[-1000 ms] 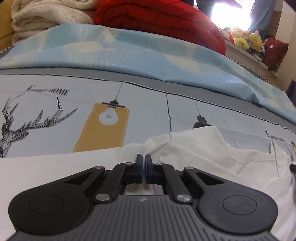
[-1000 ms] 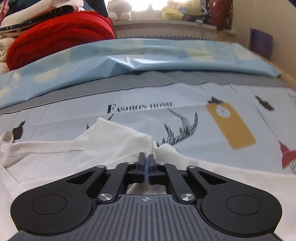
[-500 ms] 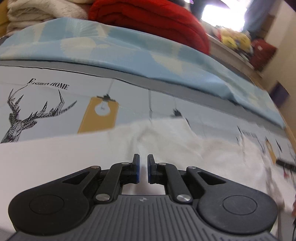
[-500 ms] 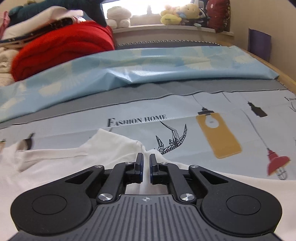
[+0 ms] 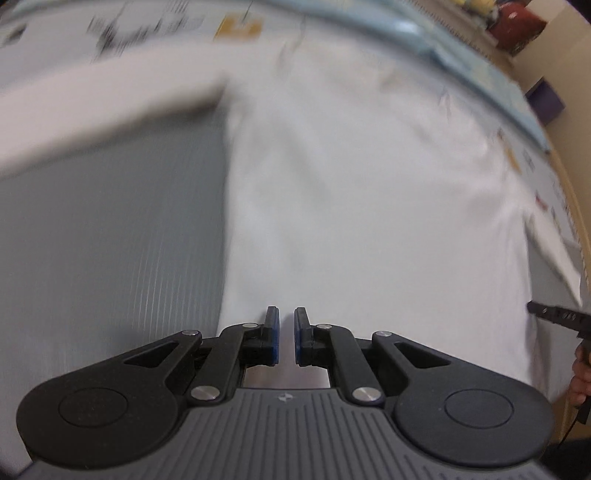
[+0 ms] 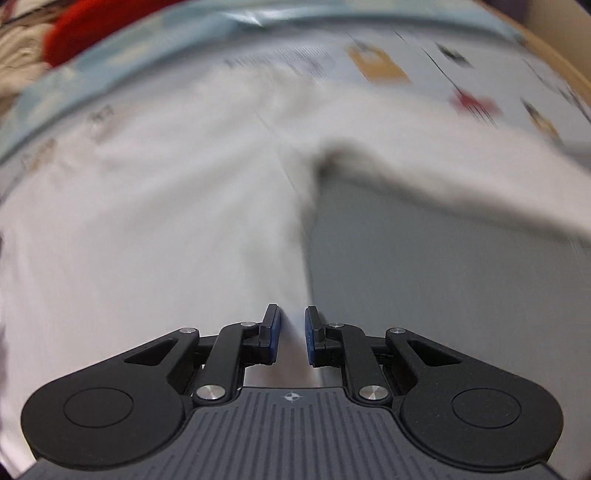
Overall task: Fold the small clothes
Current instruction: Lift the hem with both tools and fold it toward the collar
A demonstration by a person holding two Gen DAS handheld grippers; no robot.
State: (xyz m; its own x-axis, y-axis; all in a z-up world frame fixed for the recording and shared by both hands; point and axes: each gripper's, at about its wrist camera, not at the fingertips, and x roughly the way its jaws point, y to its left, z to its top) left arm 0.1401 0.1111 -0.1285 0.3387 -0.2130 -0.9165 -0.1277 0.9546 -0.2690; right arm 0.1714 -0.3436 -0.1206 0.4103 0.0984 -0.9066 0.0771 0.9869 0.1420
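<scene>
A white shirt [image 5: 351, 184] lies spread flat on the bed, blurred by motion. Its left sleeve [image 5: 110, 96] stretches out to the left. In the right wrist view the shirt [image 6: 147, 221] fills the left half and its other sleeve [image 6: 461, 166] runs off to the right. My left gripper [image 5: 286, 314] points down over the shirt's lower body near its left edge, pads a narrow gap apart, gripping nothing. My right gripper [image 6: 293, 312] hangs above the shirt's right edge. Its jaws are opening, and the cloth below them is not pinched.
Grey striped bedding [image 5: 110, 240] borders the shirt on both sides [image 6: 424, 277]. Farther back lie the printed sheet [image 6: 380, 66], a light blue quilt [image 5: 461, 48] and a red blanket [image 6: 92, 22]. A black part of the other gripper [image 5: 554, 317] and a hand [image 5: 581, 376] show at the right edge.
Both grippers were shut on the shirt's cloth, then let it go. They have swung back over the garment and tipped downward, so the views now look down on its body.
</scene>
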